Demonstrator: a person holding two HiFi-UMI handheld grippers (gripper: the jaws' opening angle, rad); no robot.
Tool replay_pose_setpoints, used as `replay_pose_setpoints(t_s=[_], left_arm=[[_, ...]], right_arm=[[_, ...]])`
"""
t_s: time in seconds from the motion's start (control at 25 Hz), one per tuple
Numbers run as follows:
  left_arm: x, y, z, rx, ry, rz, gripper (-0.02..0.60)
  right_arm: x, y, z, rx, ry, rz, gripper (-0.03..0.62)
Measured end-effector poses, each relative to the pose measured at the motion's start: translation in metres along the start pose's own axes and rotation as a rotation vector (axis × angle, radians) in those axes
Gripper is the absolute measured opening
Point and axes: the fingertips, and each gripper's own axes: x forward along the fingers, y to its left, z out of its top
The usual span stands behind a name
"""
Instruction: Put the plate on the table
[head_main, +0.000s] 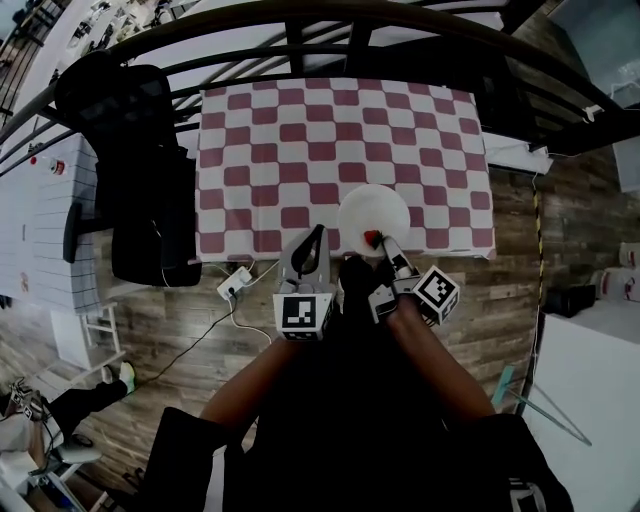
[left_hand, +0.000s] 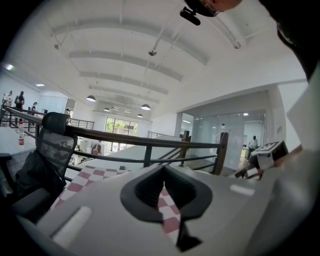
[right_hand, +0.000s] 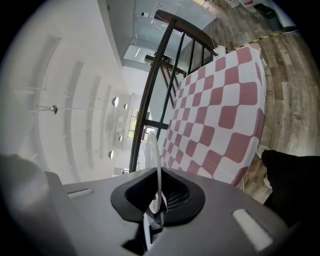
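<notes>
A white round plate (head_main: 373, 211) hangs over the near edge of the table (head_main: 250, 150), which wears a red and white checked cloth. My right gripper (head_main: 376, 240) is shut on the plate's near rim. In the right gripper view the plate (right_hand: 152, 145) stands edge-on between the jaws of the right gripper (right_hand: 157, 210), with the checked table (right_hand: 220, 115) beyond. My left gripper (head_main: 316, 240) hovers just left of the plate at the table's near edge, jaws together and nothing in them. In the left gripper view the left gripper (left_hand: 166, 199) looks across the cloth (left_hand: 95, 174).
A black office chair (head_main: 150, 190) stands against the table's left side. A dark metal railing (head_main: 350, 40) runs behind the table. A white power strip (head_main: 236, 285) with cables lies on the wooden floor near the table's front left corner. A white surface (head_main: 590, 380) is at the right.
</notes>
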Motion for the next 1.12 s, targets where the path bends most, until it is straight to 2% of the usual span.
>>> replay_pose_setpoints(t_s=[0.36, 0.48, 0.64, 0.72, 0.88, 1.12], left_arm=[[0.062, 0.011, 0.009, -0.003, -0.015, 0.057, 0.009], [0.085, 0.011, 0.019, -0.023, -0.023, 0.052, 0.009], [0.111, 0.011, 0.026, -0.008, -0.046, 0.049, 0.009], [0.124, 0.015, 0.023, -0.023, -0.035, 0.061, 0.009], [0.146, 0.024, 0.011, 0.006, -0.012, 0.106, 0.009], [0.174, 0.024, 0.009, 0.027, 0.009, 0.12, 0.009]], right_arm=[[0.065, 0.009, 0.044, -0.092, 0.062, 0.032, 0.014], [0.088, 0.008, 0.059, -0.092, 0.079, 0.029, 0.014], [0.116, 0.006, 0.076, -0.086, 0.111, 0.026, 0.014], [0.13, 0.007, 0.081, -0.088, 0.133, 0.029, 0.015], [0.155, 0.001, 0.089, -0.075, 0.164, 0.027, 0.014], [0.181, -0.008, 0.103, -0.042, 0.179, 0.023, 0.014]])
